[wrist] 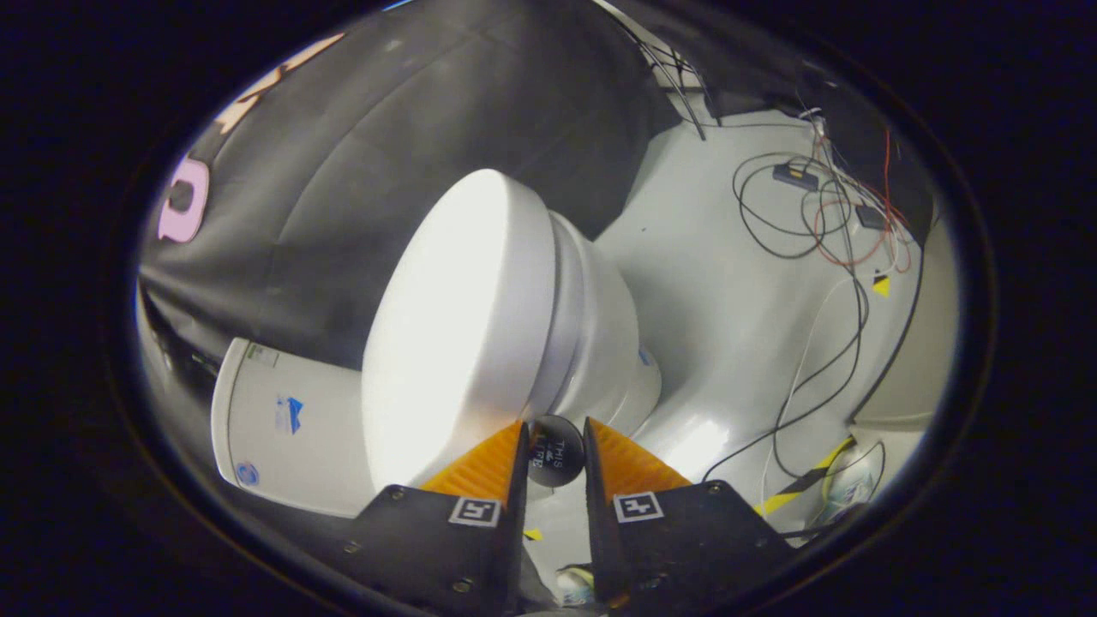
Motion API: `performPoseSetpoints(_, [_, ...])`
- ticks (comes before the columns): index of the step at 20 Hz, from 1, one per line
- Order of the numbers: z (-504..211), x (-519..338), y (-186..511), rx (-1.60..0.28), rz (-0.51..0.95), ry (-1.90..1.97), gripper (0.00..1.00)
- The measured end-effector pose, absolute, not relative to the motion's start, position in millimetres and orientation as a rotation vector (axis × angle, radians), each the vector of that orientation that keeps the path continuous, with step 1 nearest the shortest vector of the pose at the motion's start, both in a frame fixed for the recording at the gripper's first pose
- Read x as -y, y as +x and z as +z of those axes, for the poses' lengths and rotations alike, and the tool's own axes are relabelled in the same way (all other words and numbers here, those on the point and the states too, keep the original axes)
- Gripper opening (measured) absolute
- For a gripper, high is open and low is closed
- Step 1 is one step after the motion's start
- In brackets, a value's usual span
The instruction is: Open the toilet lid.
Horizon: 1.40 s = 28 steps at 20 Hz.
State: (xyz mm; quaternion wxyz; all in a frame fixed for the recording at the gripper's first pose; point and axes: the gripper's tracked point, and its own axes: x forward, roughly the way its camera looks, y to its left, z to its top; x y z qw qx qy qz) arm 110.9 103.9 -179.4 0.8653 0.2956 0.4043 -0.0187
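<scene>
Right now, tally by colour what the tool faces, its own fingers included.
White: 3 (toilet lid, bowl, tank)
Black: 1 (knob, gripped by the tool)
Orange: 2 (finger pads, one on each side of the knob)
Total: 6

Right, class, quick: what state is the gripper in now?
Gripper: closed on a black knob at the toilet lid's rim.
</scene>
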Motion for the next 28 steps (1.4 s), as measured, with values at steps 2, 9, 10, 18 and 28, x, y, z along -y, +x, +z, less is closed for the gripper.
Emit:
performPoseSetpoints(2, [-176.9,-102.9,111.7,-0.852,-0.046,0.636,0.33])
performPoseSetpoints(9, [-183.8,-127.2,99.3,-0.974,0.047,0.782,0.31])
performPoseSetpoints(10, [-183.1,-127.6,100.8,-0.972,0.045,0.79,0.32])
performPoseSetpoints(18, [-177.8,-122.2,111.2,-0.897,0.048,0.851,0.18])
performPoseSetpoints(28, [-169.2,-120.3,115.0,-0.836,0.07,0.917,0.07])
